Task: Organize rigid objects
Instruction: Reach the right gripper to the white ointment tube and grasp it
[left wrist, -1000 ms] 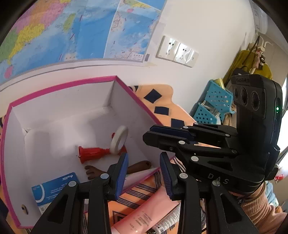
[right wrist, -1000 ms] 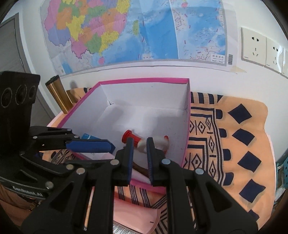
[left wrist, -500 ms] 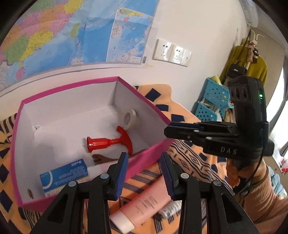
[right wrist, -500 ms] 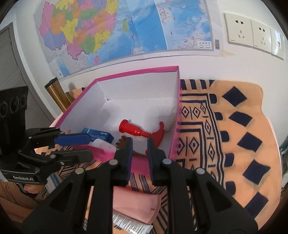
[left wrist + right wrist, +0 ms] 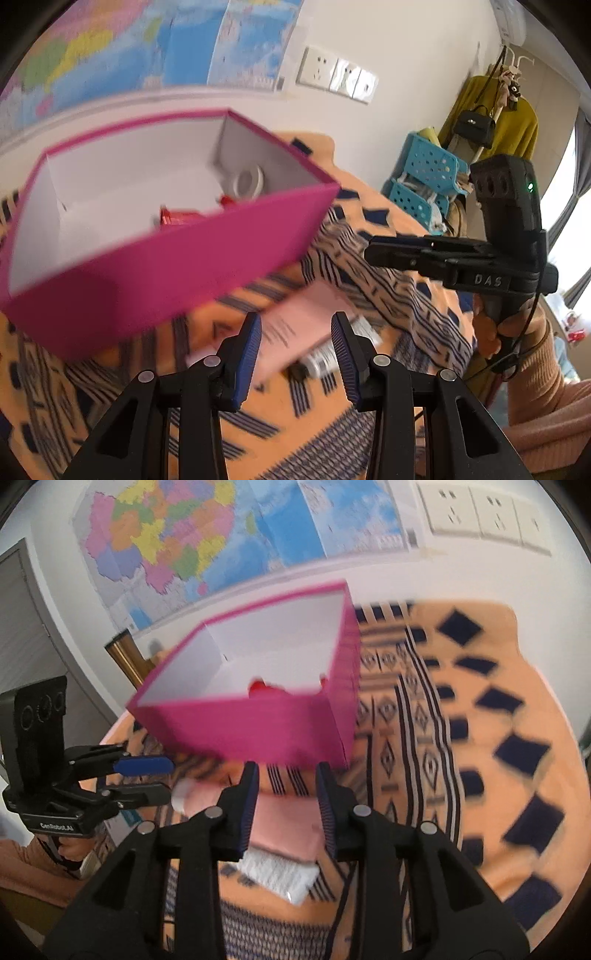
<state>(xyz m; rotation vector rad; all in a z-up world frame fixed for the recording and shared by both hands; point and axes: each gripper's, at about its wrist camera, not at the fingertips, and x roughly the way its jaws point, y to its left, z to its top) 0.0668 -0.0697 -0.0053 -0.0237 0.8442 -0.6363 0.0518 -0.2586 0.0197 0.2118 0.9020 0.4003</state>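
Lining up on the pink tube (image 5: 286,829) lying on the patterned cloth (image 5: 480,738) just in front of the pink box (image 5: 258,731): straddle its middle and close squarely. Right gripper (image 5: 286,805) is pitched down, jaws opening, tube beneath, untouched. Left gripper (image 5: 297,354), angled likewise, is spread and empty over the same tube.

Both claws: black plastic A-frame arms, silver screw heads at the pivots, ribbed blue pads on the inner finger faces. Left claw (image 5: 295,354): black camera block on top with three round lenses, white "GenRobot.AI" print on the base. Right claw (image 5: 284,805): same block with a lit green LED, "DAS" embossed on the body, thin black cable off the handle. Sleeve (image 5: 539,398): ribbed peach knit.
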